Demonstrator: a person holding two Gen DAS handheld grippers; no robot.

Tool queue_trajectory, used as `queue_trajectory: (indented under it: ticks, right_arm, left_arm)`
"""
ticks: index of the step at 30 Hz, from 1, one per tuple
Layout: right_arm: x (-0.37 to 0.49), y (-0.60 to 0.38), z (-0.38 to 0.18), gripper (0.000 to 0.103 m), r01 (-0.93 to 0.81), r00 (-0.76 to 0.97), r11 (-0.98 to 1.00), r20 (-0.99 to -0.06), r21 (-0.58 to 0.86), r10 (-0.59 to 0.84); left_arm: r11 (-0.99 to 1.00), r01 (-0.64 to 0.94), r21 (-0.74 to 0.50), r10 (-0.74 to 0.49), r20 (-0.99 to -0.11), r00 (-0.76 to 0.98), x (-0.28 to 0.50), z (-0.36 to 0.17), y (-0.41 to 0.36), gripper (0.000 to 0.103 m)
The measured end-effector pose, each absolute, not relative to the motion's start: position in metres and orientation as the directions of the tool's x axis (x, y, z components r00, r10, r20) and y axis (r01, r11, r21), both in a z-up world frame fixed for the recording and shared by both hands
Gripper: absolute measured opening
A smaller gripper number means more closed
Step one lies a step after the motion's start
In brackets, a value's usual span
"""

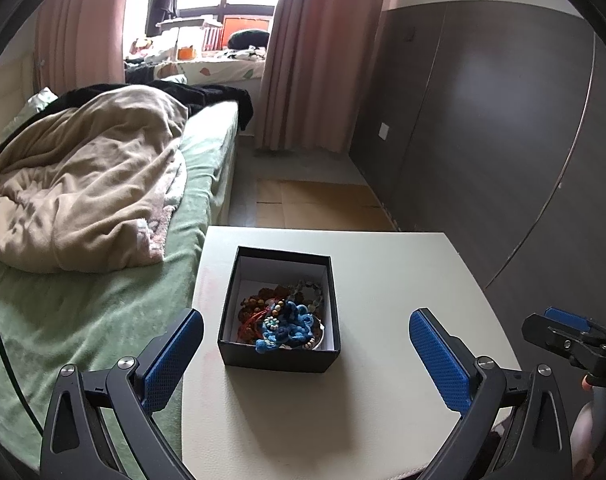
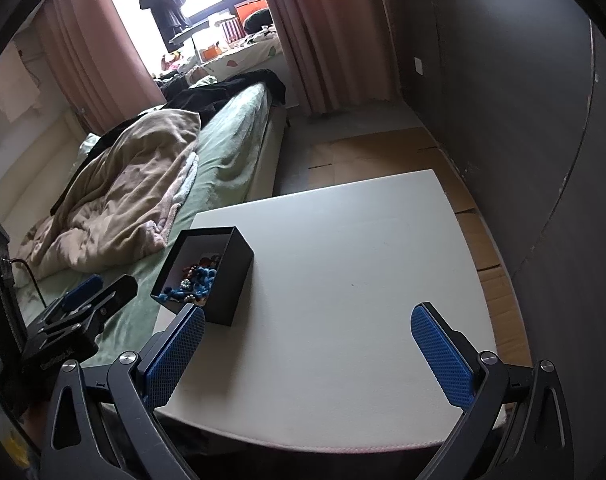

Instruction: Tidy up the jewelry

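A black open box (image 1: 277, 360) with a white lining stands on the white table (image 1: 383, 300), near its left edge. Inside lies a tangle of jewelry (image 1: 283, 316): a blue knotted cord piece, red and brown beads, a greenish bead string. My left gripper (image 1: 305, 326) hangs open just in front of the box, nothing between its blue pads. In the right wrist view the same box (image 2: 227, 280) sits left of my right gripper (image 2: 309, 322), which is open over bare tabletop (image 2: 343, 280). Each gripper shows at the edge of the other's view.
A bed (image 1: 103, 300) with a green sheet and a beige blanket (image 1: 83, 184) presses against the table's left side. A dark wardrobe wall (image 1: 483, 140) runs along the right. Flattened cardboard (image 1: 323, 200) covers the floor beyond the table, with curtains (image 1: 303, 60) and a window behind.
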State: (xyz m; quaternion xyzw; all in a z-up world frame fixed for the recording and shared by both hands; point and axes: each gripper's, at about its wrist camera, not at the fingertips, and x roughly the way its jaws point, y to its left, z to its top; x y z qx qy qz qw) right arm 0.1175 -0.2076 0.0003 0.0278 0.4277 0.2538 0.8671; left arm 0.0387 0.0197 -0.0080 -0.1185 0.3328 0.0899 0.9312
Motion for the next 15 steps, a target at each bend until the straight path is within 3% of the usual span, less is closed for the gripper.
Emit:
queue_trajectory:
  ticks: [15]
  right_arm:
    - [0.119,-0.215,-0.001,0.103,-0.402,0.512,0.883,-0.739,0.244,0.438]
  left_arm:
    - [0.963,-0.235,-0.134,0.089,-0.664,0.743,0.049,-0.019,0.015,0.103]
